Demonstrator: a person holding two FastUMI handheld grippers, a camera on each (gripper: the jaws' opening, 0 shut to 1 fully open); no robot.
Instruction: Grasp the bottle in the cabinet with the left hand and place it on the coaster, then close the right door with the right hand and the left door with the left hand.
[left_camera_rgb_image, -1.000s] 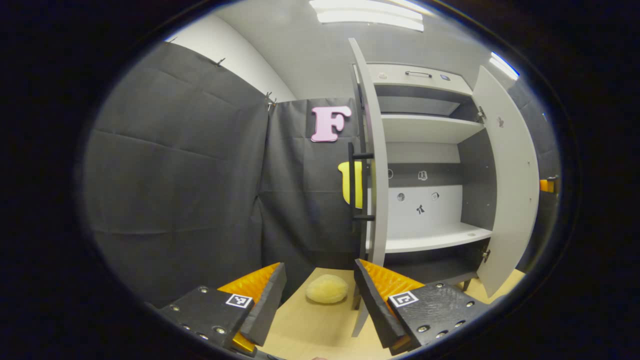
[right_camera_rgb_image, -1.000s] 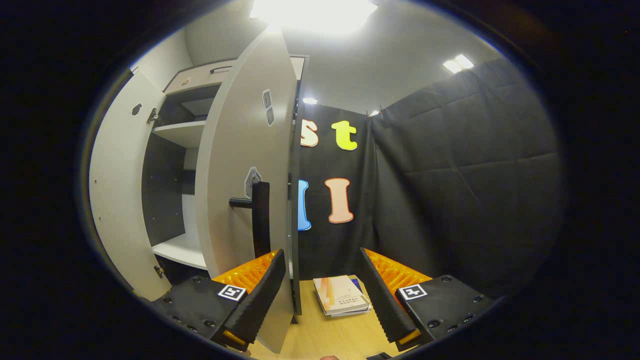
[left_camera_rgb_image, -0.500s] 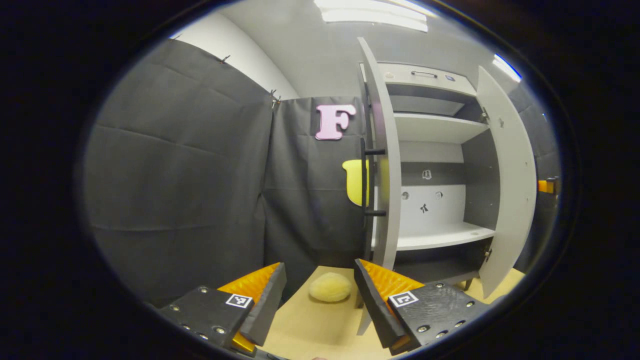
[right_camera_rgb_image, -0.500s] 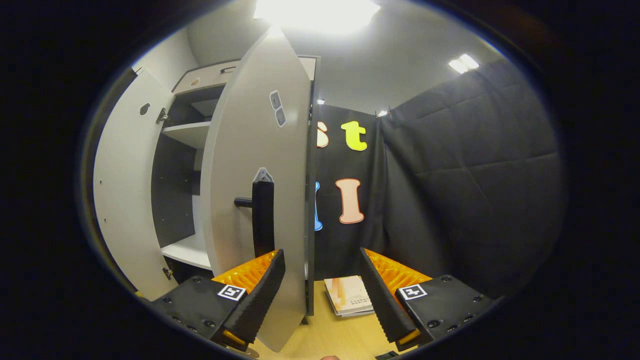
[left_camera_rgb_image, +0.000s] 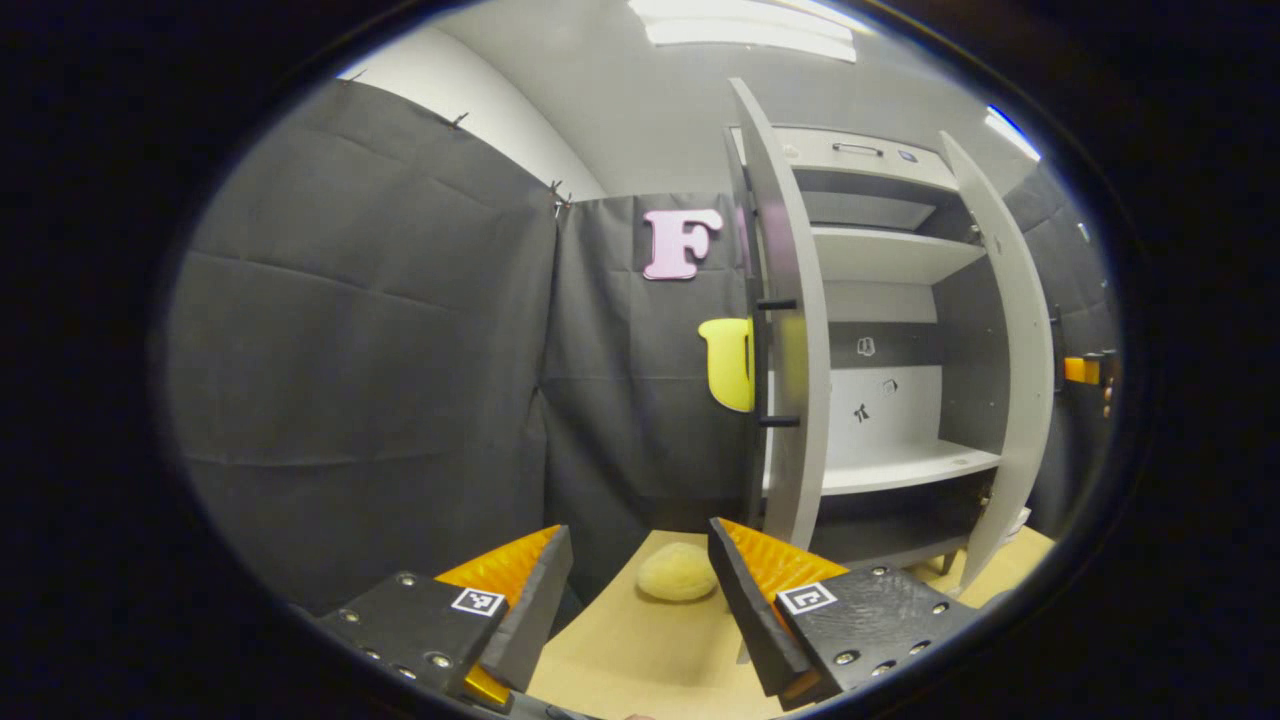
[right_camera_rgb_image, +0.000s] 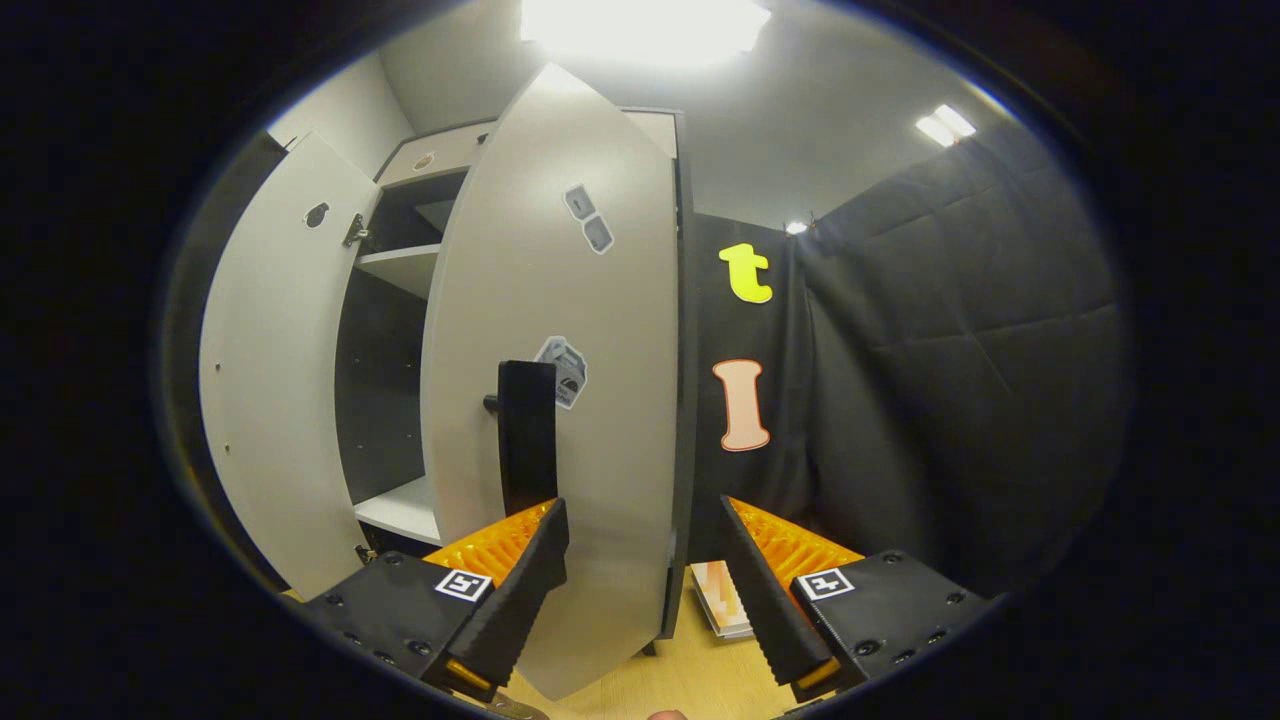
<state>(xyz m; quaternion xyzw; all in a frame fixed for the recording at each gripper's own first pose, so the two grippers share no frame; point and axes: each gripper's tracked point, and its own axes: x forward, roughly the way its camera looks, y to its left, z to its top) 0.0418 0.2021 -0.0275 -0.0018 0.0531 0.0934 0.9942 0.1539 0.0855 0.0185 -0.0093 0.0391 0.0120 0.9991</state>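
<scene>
Right gripper (right_camera_rgb_image: 645, 560) stands spread wide and empty before the half-open right door (right_camera_rgb_image: 570, 330). Left gripper (left_camera_rgb_image: 640, 570) is likewise wide apart, holding nothing, near the left door (left_camera_rgb_image: 795, 330).

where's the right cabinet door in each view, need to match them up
left gripper view: the right door stands at the right side of the picture, seen nearly edge-on from its inner face, partly open.
right gripper view: the right door fills the middle, outer face toward the camera, its black handle just above the right gripper.
shared landmark: the white lower shelf inside the cabinet.
</scene>
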